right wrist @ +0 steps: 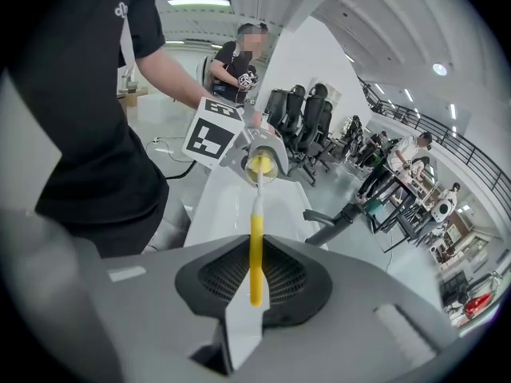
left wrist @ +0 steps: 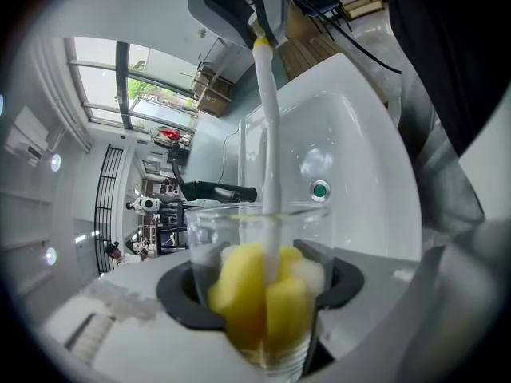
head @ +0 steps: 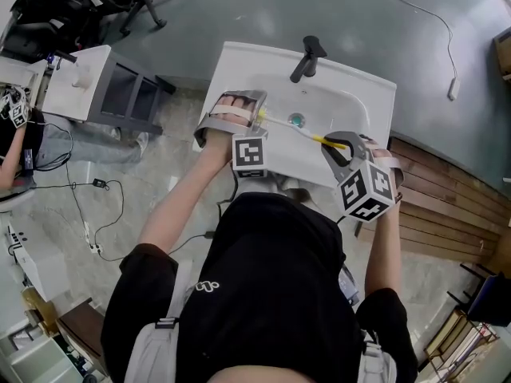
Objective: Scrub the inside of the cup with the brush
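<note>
My left gripper (left wrist: 259, 290) is shut on a clear glass cup (left wrist: 257, 254), held on its side over the white sink (head: 351, 106). A brush with a yellow sponge head (left wrist: 263, 302) sits deep inside the cup, its white stem (left wrist: 270, 126) running out to my right gripper (left wrist: 251, 10). In the right gripper view the right gripper (right wrist: 254, 282) is shut on the brush's yellow handle (right wrist: 255, 258), and the cup's mouth (right wrist: 259, 166) faces me. In the head view the left gripper (head: 243, 118) is at the sink's left, the right gripper (head: 345, 146) at its front right, and the brush (head: 307, 132) spans between them.
A black tap (head: 306, 58) stands at the sink's back, with a green drain plug (head: 297, 120) in the basin. A white cabinet (head: 80, 82) stands to the left and wooden slats (head: 447, 206) to the right. Cables (head: 88, 214) lie on the floor. Office chairs and people fill the background (right wrist: 383, 166).
</note>
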`<action>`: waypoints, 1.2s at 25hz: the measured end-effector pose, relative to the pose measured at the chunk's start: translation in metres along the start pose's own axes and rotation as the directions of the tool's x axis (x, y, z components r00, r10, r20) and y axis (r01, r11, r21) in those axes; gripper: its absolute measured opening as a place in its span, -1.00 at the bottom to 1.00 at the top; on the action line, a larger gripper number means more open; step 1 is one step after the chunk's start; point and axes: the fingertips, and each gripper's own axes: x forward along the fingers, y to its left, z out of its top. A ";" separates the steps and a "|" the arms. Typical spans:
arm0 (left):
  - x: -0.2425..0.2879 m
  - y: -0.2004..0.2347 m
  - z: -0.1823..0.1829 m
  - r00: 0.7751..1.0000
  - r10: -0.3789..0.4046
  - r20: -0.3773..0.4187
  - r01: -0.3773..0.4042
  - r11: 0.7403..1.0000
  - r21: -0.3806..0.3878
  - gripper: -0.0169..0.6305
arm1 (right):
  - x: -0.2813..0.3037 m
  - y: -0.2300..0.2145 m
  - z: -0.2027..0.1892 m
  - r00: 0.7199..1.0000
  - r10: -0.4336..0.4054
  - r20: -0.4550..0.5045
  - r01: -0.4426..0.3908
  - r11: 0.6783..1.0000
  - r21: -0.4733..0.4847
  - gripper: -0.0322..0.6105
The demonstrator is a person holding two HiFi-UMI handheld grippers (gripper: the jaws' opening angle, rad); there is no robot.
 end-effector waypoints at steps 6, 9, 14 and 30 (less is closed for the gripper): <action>0.001 0.000 0.000 1.000 -0.007 0.006 0.007 1.000 -0.018 -0.11 | -0.005 0.001 -0.003 1.000 -0.005 -0.011 0.005 1.000 0.000 -0.75; 0.002 -0.002 -0.005 1.000 -0.010 -0.010 0.010 1.000 -0.016 -0.11 | -0.007 0.002 -0.007 1.000 -0.007 -0.022 0.007 1.000 0.005 -0.75; 0.005 -0.004 -0.008 1.000 -0.020 -0.005 0.020 1.000 -0.020 -0.11 | -0.011 0.001 -0.014 0.999 -0.014 -0.030 0.015 1.000 0.017 -0.75; 0.004 0.013 -0.048 0.999 -0.035 0.012 0.037 0.951 -0.308 -0.11 | -0.048 -0.017 -0.056 0.995 -0.100 -0.018 0.102 0.978 0.180 -0.75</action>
